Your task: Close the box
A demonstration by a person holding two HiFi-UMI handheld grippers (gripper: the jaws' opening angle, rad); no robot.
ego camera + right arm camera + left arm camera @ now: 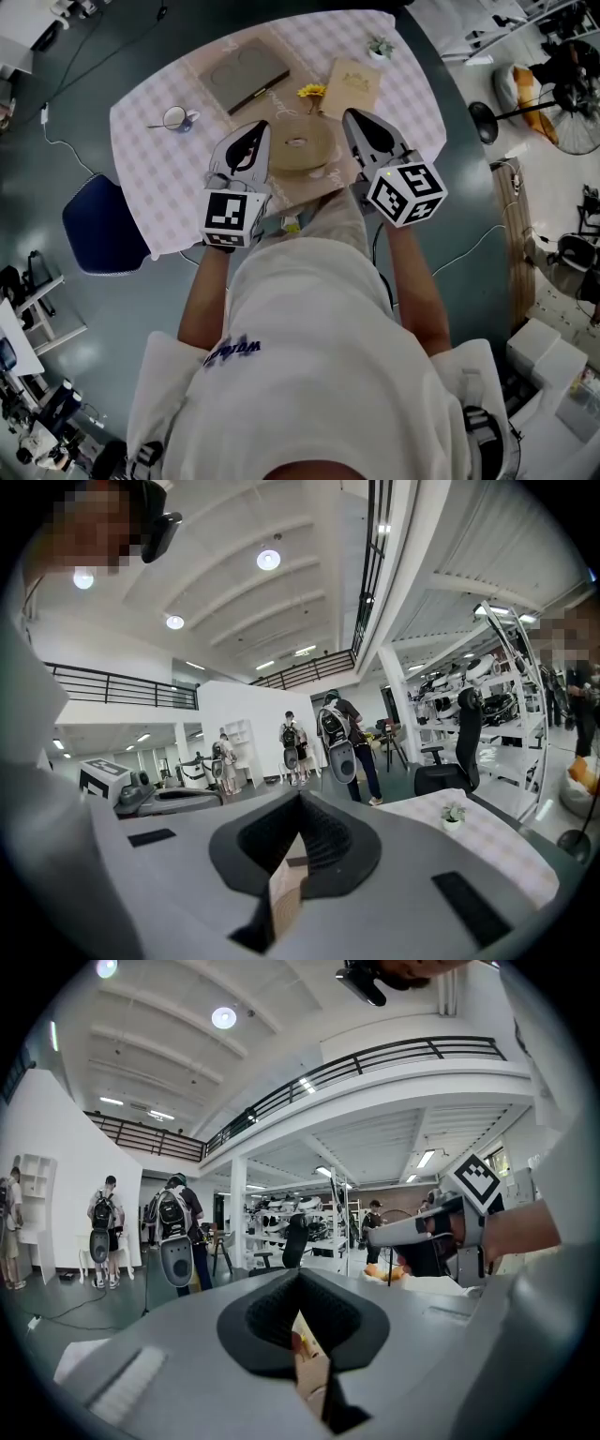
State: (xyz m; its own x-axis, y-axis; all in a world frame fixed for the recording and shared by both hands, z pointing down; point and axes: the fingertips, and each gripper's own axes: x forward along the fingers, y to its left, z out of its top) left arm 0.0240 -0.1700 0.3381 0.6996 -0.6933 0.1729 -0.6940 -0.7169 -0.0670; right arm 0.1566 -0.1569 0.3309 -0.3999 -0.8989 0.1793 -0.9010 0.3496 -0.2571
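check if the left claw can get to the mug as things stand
Probably yes: the mug stands alone on the tablecloth, off to the side of the left claw, with only bare cloth between them.

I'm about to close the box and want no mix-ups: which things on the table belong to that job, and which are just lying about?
For the job: round tan box; flat brown board under it; left gripper; right gripper.

Lying about: grey notebook; cup; yellow flower; kraft card; small potted plant.
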